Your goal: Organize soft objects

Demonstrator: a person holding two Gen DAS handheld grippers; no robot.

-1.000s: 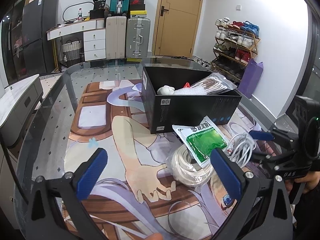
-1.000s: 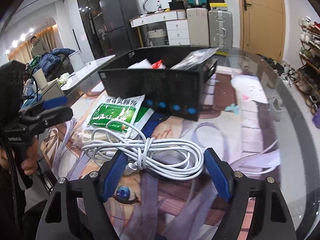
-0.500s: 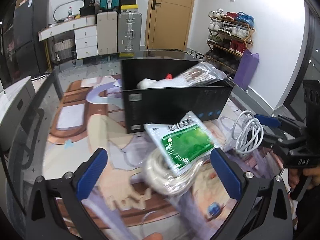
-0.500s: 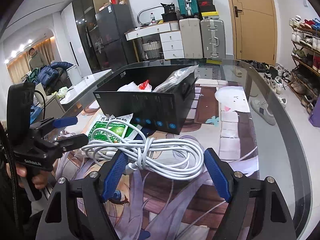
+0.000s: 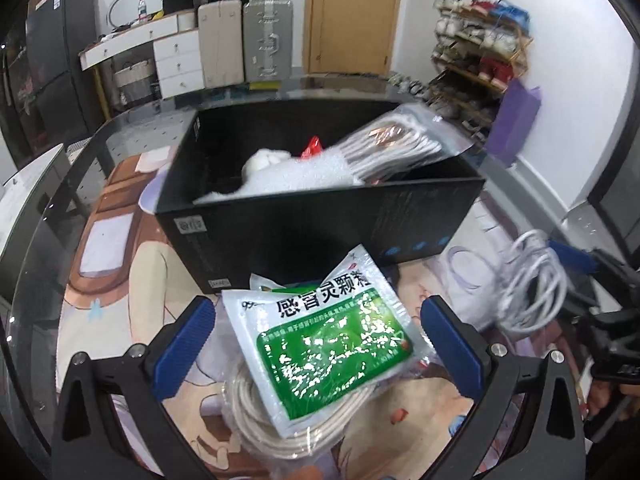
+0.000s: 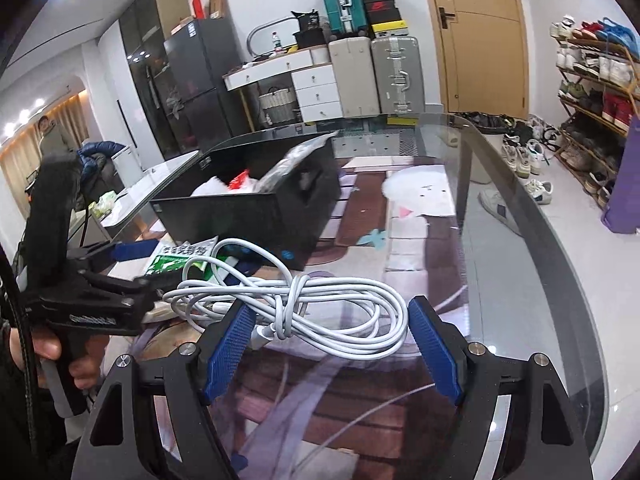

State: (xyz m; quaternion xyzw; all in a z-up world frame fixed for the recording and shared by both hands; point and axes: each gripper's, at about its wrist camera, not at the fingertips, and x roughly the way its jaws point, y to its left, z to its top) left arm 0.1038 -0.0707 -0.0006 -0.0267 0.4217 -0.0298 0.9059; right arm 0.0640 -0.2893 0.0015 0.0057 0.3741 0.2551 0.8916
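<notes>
My left gripper (image 5: 318, 344) is shut on a bagged beige cable coil (image 5: 296, 412) with a green-and-white sachet (image 5: 324, 332) lying on top; both are held above the table, in front of the black box (image 5: 320, 216). My right gripper (image 6: 328, 344) is shut on a bundle of white cable (image 6: 296, 304), lifted off the table; it also shows in the left wrist view (image 5: 532, 284). The box (image 6: 256, 212) holds a white soft item (image 5: 296, 176), a red bit and a clear bag of cables (image 5: 404, 140).
The glass table (image 6: 532, 264) has an anime-print mat under it. Its curved edge runs along the right. Suitcases, drawers, a fridge, a door and a shoe rack stand around the room. A person stands far left.
Both grippers have risen from the table with their loads. The left one moved closer to the black box; the white cable bundle now hangs clear of the mat.
</notes>
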